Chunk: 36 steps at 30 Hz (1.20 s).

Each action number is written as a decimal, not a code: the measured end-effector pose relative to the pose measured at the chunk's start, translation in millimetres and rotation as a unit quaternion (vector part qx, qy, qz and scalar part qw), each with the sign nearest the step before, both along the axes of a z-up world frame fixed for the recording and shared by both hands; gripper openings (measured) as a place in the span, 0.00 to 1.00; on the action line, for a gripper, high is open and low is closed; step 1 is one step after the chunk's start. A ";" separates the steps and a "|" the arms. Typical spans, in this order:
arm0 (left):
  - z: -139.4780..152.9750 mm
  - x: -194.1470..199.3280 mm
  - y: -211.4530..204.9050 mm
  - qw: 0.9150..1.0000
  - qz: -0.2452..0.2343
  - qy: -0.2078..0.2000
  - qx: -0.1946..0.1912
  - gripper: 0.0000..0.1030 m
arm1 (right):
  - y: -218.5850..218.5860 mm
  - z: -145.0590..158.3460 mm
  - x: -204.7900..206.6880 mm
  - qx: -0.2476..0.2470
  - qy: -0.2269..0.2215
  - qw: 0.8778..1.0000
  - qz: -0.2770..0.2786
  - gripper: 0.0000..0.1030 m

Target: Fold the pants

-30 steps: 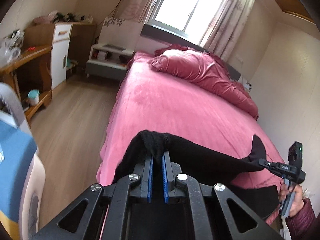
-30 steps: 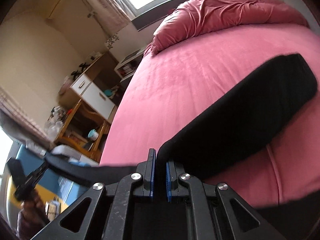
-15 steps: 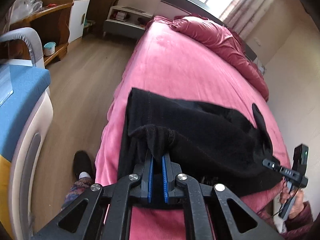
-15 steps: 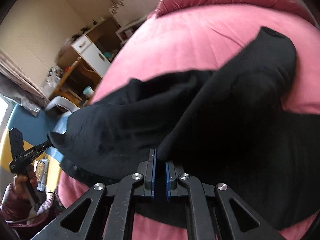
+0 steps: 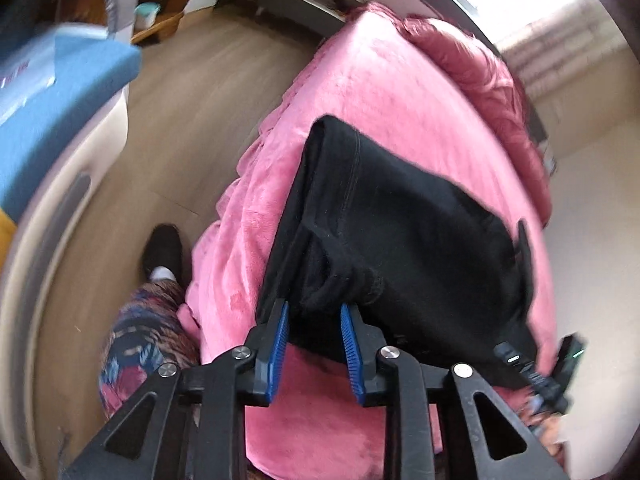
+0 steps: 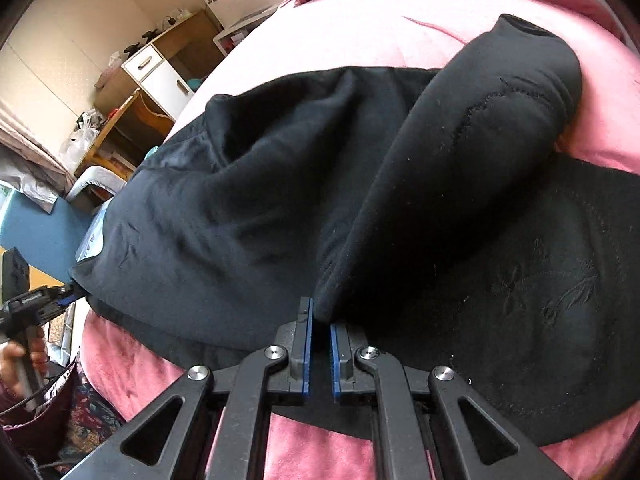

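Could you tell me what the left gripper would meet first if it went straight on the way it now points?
Most likely the black pants. The left gripper stands open, and a bunched fold of the fabric lies right at its fingertips on the pink bed. Whether the fingers already touch it is unclear.

We see the left hand-held gripper (image 5: pixel 312 320) as a black frame with triangular cut-outs, silver screw heads at its pivots and ribbed blue pads (image 5: pixel 349 340) lining both fingers. The right hand-held gripper (image 6: pixel 319 332) is of identical build, with smooth blue pad edges. Our trousers (image 5: pixel 140 332) carry a red, navy and white pattern. One shoe (image 5: pixel 164 250) is black above a white sock (image 5: pixel 162 272).
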State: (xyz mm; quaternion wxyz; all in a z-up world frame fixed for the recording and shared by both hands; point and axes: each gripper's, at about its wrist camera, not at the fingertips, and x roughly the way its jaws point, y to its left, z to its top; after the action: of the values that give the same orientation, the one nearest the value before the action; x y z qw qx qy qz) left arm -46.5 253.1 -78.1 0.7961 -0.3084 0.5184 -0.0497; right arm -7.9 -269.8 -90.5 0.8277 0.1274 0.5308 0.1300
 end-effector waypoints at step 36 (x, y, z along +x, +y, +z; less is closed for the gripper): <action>-2.5 5.2 -5.3 0.997 0.006 0.027 0.078 0.14 | -29.5 -0.6 -17.0 0.033 0.011 0.999 0.020 0.13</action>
State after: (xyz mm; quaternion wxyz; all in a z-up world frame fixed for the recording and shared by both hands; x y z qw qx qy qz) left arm -41.4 247.8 -80.5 0.8039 -0.2491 0.5401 0.0039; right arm -24.9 -299.3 -91.1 0.8145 0.1455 0.5376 0.1628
